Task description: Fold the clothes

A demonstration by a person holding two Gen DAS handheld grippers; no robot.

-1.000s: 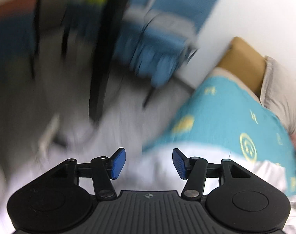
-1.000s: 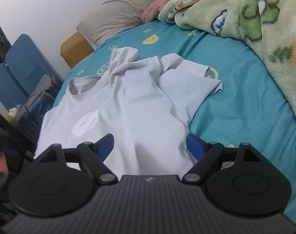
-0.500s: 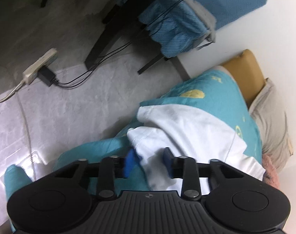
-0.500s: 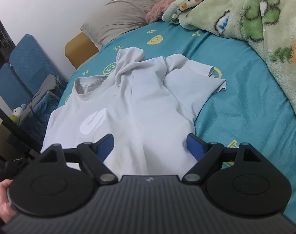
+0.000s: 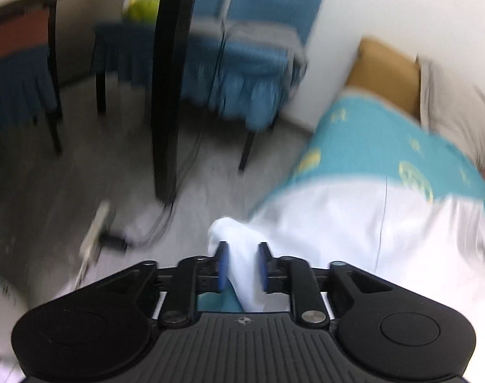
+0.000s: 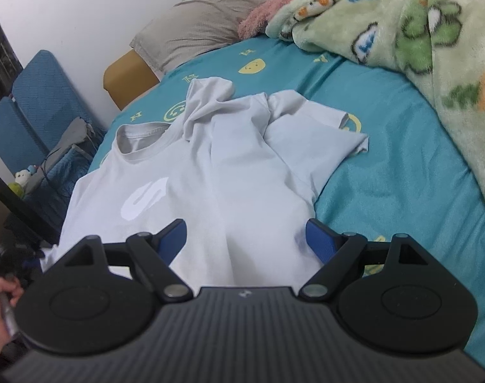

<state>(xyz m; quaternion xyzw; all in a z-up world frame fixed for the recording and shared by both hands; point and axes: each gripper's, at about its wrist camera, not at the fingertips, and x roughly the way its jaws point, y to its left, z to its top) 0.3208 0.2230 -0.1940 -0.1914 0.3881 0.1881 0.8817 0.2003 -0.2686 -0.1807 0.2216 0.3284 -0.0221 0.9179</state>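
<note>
White T-shirt (image 6: pixel 229 172) spread face-up on the teal bed sheet (image 6: pixel 395 146), centre of the right wrist frame; collar toward upper left of frame, hem toward bottom edge, so long axis running bottom-centre to upper-left. Far sleeve bunched and flipped over the chest at upper centre; other sleeve lying out flat toward right of centre. Green blanket (image 6: pixel 402 25) at upper right, well apart from the shirt.

Right gripper (image 6: pixel 247 236): fingers wide apart, holding nothing, hovering over the hem region with cloth visible between and below the tips. Contact with cloth not determinable.

Left gripper (image 5: pixel 242 266): fingers clamped on a bunch of white cloth, lower centre of the left wrist frame; frame motion-blurred. Pinched part appears to be the shirt's edge hanging at the bed's side, floor (image 5: pixel 83 191) beyond it at left; main body of the shirt lies to the right of the fingers, lower right of frame. Sleeve or side hem: cannot tell.

Judgement: left gripper already has the near-side edge, so fold direction is across the short axis, toward the shirt's midline. Right gripper nearer the hem and the crumpled far sleeve.
</note>
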